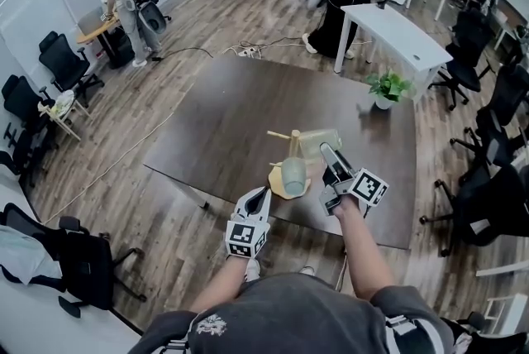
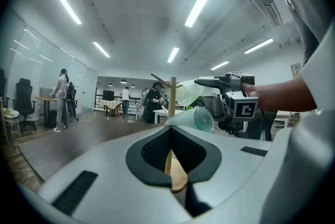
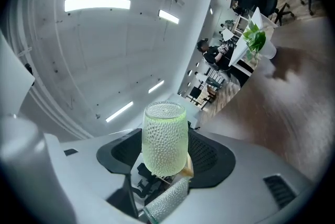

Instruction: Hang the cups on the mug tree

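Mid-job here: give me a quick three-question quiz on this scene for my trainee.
1. How many cups are at the mug tree?
2. True or false: the plant stands on the same table as the mug tree.
3. What sits between the jaws of the right gripper? A) green cup B) plant C) nothing
Key: 1) two; 2) true; 3) A

Your head camera looks steeply down from well above the dark table (image 1: 215, 121). The left gripper (image 1: 263, 192) camera sits low and nearly level, facing the mug tree (image 2: 172, 97) close ahead. The right gripper (image 1: 325, 150) camera is rolled hard over, tight on the green cup (image 3: 165, 136). All three views share the tree. Head and right also share the potted plant (image 1: 386, 88).
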Tool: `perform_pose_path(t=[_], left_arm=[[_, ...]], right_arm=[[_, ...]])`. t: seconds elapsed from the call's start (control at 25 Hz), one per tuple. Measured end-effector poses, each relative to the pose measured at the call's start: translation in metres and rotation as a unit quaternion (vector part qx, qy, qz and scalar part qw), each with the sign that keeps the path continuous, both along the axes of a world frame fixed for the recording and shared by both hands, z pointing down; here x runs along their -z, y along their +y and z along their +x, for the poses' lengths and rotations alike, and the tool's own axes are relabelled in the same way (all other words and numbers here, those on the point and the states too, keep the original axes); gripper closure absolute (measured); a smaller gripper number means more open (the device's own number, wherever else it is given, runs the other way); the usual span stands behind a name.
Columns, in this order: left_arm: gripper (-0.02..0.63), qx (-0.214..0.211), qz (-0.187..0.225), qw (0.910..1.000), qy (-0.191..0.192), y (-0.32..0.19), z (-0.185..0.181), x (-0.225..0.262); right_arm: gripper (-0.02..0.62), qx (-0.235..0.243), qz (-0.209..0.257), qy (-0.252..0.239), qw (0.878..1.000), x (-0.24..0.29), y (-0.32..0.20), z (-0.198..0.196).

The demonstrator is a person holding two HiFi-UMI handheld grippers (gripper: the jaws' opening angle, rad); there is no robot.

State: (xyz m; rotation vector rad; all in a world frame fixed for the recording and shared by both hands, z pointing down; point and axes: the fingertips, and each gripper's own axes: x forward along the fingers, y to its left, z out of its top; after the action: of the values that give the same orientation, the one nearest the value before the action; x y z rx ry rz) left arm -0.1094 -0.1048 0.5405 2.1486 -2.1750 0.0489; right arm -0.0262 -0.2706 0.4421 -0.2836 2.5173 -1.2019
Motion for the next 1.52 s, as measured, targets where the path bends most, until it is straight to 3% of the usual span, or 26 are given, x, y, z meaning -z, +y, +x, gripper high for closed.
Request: perform_pose_path(t=[0.16,0.28,0.52,0.76,1.04,1.24,1.52], left_arm=[[0.6,0.003,0.001,1.0,-0.001,-0.002,0.002,0.001],[0.6,0.006,0.003,1.0,0.0,-0.004,0.005,0.003],[0.6,0.028,0.01,0.9995,0.001,-0.01,0.011,0.01],[0.6,0.043,0.005,0.9991,0.002,0.002,0.037,0.004],[0.6,0.049,0.0,0.9988,-0.001,0.015,0.045,0.001],[0.6,0.04,-0.002,0.9992,0.001,0.035,0.041,0.003],[0.6,-0.004,0.022,0.9997,0.01,0.065,0.052,0.016]], right_arm=[[0.305,-0.011,0.004,-0.002,1.0,0.002,0.001,0.003],[0.304,-0.047,-0.001,0.042,0.998,-0.011,-0.004,0.021],[0.305,-0.078,0.073,0.106,0.989,-0.019,0.0,0.057],[0.316,-0.078,0.195,0.193,0.958,-0.04,0.048,0.086],[0.501,-0.116,0.314,0.245,0.91,-0.032,0.08,0.1],[0.564,-0.136,0.333,0.281,0.89,-0.041,0.106,0.103],[0.569,-0.15,0.352,0.326,0.864,-0.044,0.156,0.099]])
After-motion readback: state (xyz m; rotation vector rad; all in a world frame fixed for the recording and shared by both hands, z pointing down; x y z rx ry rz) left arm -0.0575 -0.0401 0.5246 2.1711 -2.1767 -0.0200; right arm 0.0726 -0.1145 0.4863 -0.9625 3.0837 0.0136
